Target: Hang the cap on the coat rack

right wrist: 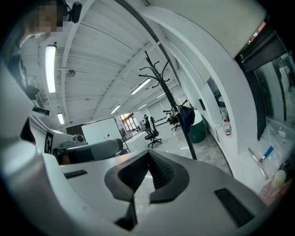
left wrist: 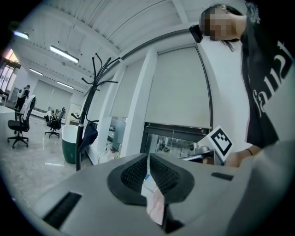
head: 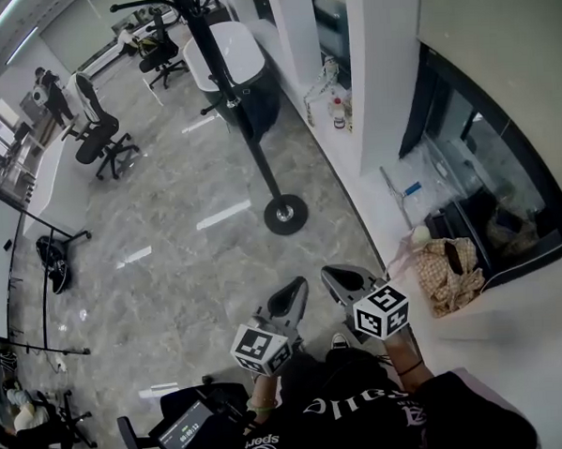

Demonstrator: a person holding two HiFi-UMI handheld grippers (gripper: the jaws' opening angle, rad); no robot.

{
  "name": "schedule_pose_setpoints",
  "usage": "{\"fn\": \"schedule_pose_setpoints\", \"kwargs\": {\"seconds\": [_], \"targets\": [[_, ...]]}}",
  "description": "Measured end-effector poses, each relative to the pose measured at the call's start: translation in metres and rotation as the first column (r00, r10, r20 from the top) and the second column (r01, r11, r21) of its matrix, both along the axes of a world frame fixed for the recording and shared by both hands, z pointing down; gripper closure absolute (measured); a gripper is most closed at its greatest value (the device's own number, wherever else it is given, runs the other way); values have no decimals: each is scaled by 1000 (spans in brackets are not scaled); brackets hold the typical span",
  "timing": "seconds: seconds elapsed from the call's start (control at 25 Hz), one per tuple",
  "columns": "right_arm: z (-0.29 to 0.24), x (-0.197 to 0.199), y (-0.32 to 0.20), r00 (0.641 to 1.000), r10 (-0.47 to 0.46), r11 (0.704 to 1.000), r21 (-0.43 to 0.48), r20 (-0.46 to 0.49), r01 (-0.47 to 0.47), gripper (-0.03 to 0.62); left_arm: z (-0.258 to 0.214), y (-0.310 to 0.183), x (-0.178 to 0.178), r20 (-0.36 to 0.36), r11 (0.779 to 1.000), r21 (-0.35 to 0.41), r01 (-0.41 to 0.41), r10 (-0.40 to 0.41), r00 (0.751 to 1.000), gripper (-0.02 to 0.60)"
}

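Cap (left wrist: pixel 88 135): hung on a low hook of the coat rack (left wrist: pixel 90 99).
Left gripper (left wrist: pixel 148 159): held closed, empty, well apart from the coat rack.
Right gripper (right wrist: pixel 148 154): held closed, empty, equally far off.

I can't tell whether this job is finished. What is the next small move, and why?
Probably just lower both and stop. What looks like a dark cap already hangs on the coat rack. The left hand-held gripper and the right hand-held gripper are both shut with nothing between their jaws, and both are well short of the rack.
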State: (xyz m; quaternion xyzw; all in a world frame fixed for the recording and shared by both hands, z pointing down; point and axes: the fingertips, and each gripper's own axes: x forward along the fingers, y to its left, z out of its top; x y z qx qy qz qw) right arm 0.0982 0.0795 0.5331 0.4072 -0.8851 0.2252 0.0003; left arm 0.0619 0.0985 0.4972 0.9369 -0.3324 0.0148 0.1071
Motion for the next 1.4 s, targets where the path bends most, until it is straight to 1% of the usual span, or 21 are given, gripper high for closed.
{"fn": "schedule_pose_setpoints", "kwargs": {"seconds": [0.2, 0.32, 0.48, 0.84, 1.16, 1.28, 1.4], "targets": [[-2, -1, 10, 1000, 2, 1000, 8, -8, -1, 579, -1, 9, -1, -6, 1000, 9, -11, 11, 1000, 577], [-2, -9, 13, 1000, 4, 1000, 10, -9, -4, 579, 0, 15, -8, -14, 1000, 4, -20, 20, 1000, 577], [-5, -36, 24, 1000, 0, 1000, 10, -18, 0, 579, 0, 26, -37, -13, 1000, 2, -16, 16, 1000, 577], [-7, -103, 57, 1000, 1, 1000, 0, -28, -1, 579, -6, 46, -100, -38, 1000, 5, -29, 29, 999, 577], [-9, -143, 77, 998, 4, 1000, 0, -55, -4, 579, -7, 61, -133, -62, 998, -5, -55, 54, 997, 577], [-8, -154, 82, 997, -4, 1000, 2, -74, 4, 579, -8, 63, -142, -80, 999, -2, -53, 53, 995, 577], [-7, -160, 83, 997, -9, 1000, 3, -77, 9, 579, -8, 62, -147, -83, 999, 4, -53, 53, 995, 577]]}}
